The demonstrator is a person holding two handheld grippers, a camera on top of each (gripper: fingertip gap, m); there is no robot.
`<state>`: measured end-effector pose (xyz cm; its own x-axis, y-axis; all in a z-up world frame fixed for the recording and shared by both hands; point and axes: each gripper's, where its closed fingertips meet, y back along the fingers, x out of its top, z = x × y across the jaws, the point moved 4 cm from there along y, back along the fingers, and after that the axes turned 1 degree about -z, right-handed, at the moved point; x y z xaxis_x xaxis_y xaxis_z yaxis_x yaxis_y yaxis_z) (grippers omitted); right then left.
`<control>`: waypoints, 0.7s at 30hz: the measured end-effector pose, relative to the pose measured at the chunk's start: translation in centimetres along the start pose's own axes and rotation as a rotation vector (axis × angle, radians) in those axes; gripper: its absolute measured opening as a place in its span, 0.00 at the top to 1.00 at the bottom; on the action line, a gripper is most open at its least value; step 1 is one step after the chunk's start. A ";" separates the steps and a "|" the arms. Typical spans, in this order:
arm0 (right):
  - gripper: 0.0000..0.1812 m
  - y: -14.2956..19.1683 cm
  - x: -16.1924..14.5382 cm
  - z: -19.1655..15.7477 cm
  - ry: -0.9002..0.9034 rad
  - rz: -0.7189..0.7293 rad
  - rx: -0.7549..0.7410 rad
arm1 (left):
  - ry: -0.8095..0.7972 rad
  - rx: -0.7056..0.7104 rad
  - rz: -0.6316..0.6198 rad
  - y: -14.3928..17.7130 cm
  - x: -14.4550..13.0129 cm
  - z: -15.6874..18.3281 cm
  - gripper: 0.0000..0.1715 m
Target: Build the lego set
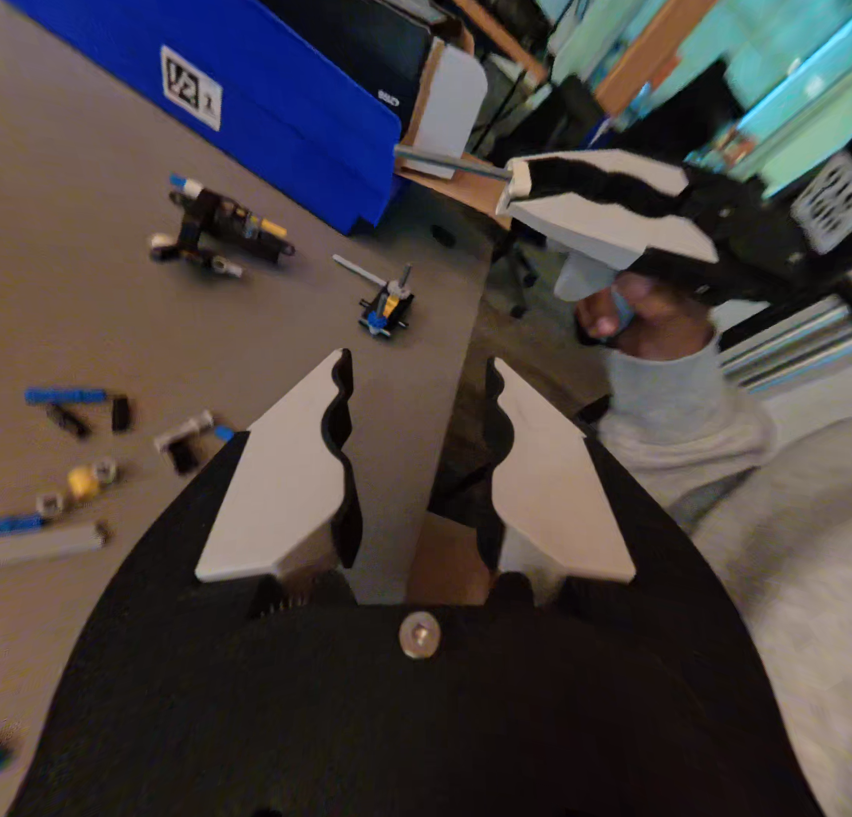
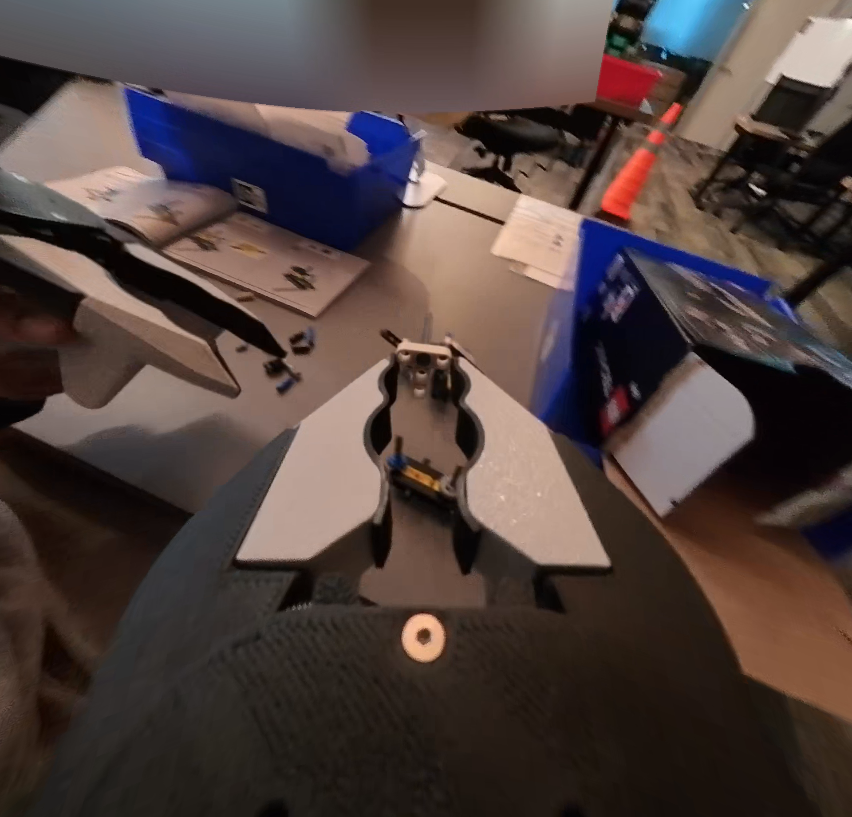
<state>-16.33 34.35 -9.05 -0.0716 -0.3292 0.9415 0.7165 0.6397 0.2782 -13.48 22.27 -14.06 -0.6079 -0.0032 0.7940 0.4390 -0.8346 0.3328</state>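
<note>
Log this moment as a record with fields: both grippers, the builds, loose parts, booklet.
left gripper: open, empty, over the table edge
right gripper: fingers shut on a grey axle part, held off the table
small build: black, yellow and blue, on the table near its edge
larger build: mostly black, farther in on the table
loose pieces: scattered on the table
instruction booklet: open, beside a blue bin
</note>
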 end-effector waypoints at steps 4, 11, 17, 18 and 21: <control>0.88 0.8 -1.8 2.5 -0.036 -0.076 -0.074 | -0.192 0.049 -0.066 -4.0 1.0 0.6 0.65; 0.88 1.4 -3.2 3.9 -0.102 -0.086 -0.071 | -0.370 0.163 -0.284 -9.2 -0.6 -1.5 0.64; 0.88 1.6 -3.2 4.1 -0.122 -0.050 -0.051 | -0.433 0.198 -0.351 -10.3 -1.5 -2.5 0.73; 0.88 1.6 -3.2 4.1 -0.125 -0.047 -0.048 | -0.431 0.192 -0.358 -10.4 -1.6 -2.5 0.73; 0.88 1.6 -3.2 4.2 -0.131 -0.040 -0.045 | -0.416 0.161 -0.377 -10.8 -1.9 -2.6 0.74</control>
<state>-17.80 39.35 -10.82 -0.1884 -0.2583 0.9475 0.7416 0.5951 0.3097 -18.79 29.82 -20.44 -0.4452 0.5211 0.7282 0.3578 -0.6419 0.6781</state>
